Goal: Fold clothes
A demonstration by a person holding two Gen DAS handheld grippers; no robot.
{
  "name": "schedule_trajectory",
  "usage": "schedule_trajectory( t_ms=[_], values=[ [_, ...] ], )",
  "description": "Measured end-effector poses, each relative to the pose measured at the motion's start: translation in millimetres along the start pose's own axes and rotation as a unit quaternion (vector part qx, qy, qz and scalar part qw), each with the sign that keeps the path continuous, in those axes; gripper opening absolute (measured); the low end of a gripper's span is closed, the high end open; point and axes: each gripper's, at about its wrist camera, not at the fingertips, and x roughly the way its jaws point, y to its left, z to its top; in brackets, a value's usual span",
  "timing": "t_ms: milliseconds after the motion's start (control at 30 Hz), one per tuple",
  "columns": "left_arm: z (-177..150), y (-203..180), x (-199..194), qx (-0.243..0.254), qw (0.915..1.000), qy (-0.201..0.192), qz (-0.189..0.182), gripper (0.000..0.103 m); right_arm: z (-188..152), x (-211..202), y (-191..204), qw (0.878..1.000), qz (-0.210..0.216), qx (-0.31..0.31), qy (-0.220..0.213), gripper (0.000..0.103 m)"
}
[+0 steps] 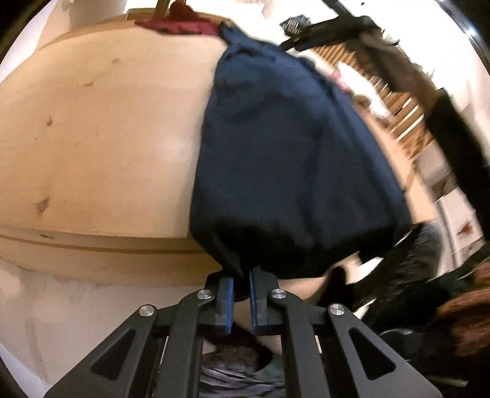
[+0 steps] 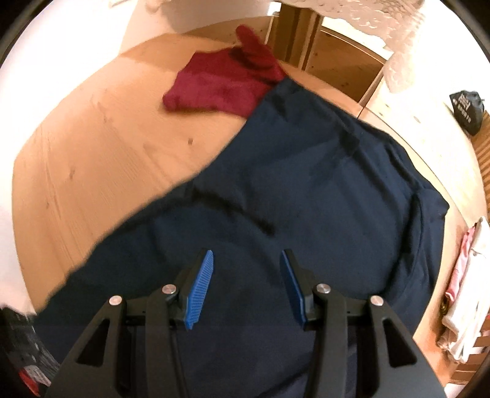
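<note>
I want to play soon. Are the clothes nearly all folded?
Not yet. The red garment lies at the table's far end, seemingly folded. The navy garment is spread out; the left gripper pinches its edge, the right gripper hovers open above it. Its folds remain.

Warm light, motion blur, fisheye-bent edges

Left wrist view: low, at the counter (image 1: 92,137) edge, facing along its surface, close against the navy garment (image 1: 291,159). Right wrist view: higher, tilted down over the same garment (image 2: 306,189), close. Shared: counter (image 2: 107,159), navy garment, red cloth (image 1: 180,26) (image 2: 220,85) at far end.
</note>
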Motion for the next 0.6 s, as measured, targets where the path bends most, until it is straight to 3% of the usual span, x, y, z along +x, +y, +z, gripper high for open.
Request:
schedule_trajectory(
  t_ms=[100, 300, 500, 600],
  values=[
    [7.1, -11.4, -24.6, 0.005, 0.9990, -0.031, -0.032, 0.007, 32.8, -1.7, -15.2, 1.000, -0.006, 0.026, 0.001, 0.045],
    [23.9, -10.9, -42.9, 0.014, 0.9969, -0.050, -0.059, 0.005, 114.3, 30.6, -30.1, 0.996, -0.006, 0.084, 0.016, 0.045],
    [31.5, -4.8, -42.4, 0.013, 0.9966, -0.043, -0.069, 0.004, 153.7, 85.9, -15.4, 0.992, -0.052, 0.090, 0.065, 0.045],
    [30.8, -5.5, -32.8, 0.013, 0.9967, -0.035, -0.072, 0.004, 156.5, 106.2, -17.1, 0.988, -0.036, 0.117, 0.097, 0.045]
  ],
)
